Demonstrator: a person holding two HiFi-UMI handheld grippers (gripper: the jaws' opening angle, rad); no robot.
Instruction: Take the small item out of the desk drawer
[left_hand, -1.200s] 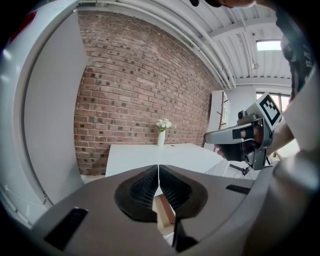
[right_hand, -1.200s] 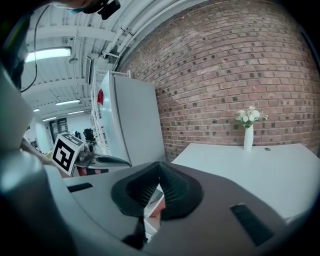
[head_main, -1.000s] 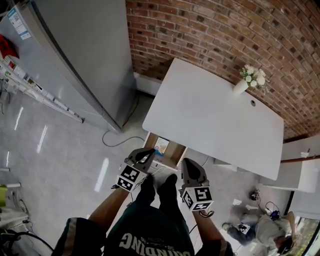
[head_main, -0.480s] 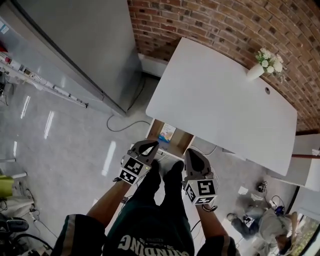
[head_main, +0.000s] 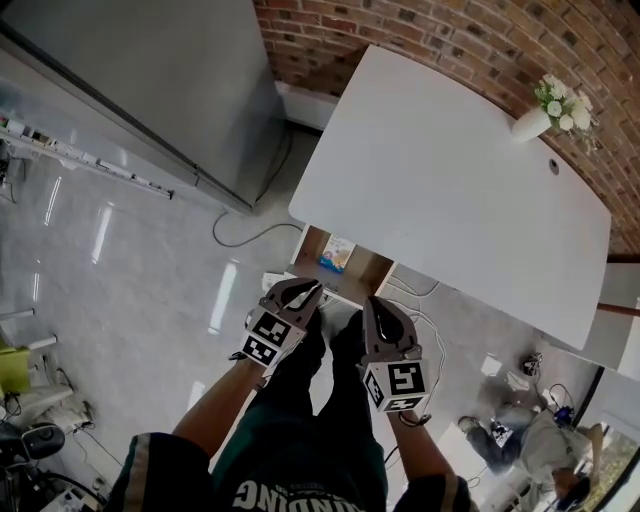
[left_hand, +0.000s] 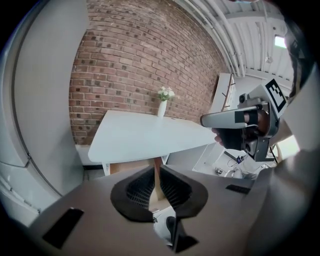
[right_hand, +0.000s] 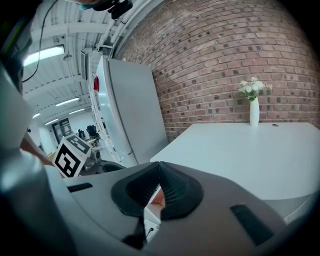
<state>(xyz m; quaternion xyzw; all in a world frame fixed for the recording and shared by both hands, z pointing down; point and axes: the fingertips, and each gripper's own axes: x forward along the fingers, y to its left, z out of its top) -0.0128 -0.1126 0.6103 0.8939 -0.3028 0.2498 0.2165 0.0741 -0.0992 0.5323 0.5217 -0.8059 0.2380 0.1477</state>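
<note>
A white desk (head_main: 450, 190) has a wooden drawer (head_main: 372, 276) standing open at its near left corner. Inside lies a small blue-and-white item (head_main: 336, 254). My left gripper (head_main: 303, 294) hovers just in front of the drawer's front edge, jaws shut and empty. My right gripper (head_main: 383, 312) hangs beside it, a little further right, also shut with nothing held. In the left gripper view the left gripper (left_hand: 154, 172) points at the desk's underside, and the right gripper (left_hand: 235, 120) shows at the right. The right gripper (right_hand: 160, 174) looks across the desk top.
A white vase of flowers (head_main: 545, 110) stands at the desk's far right corner. A tall grey cabinet (head_main: 150, 80) rises left of the desk. Cables (head_main: 240, 235) trail on the glossy floor. A person and clutter (head_main: 530, 450) are at the lower right.
The head view has tilted, so the desk sits higher in the picture and more of the drawer's inside shows. Both grippers stay shut, close together before the drawer.
</note>
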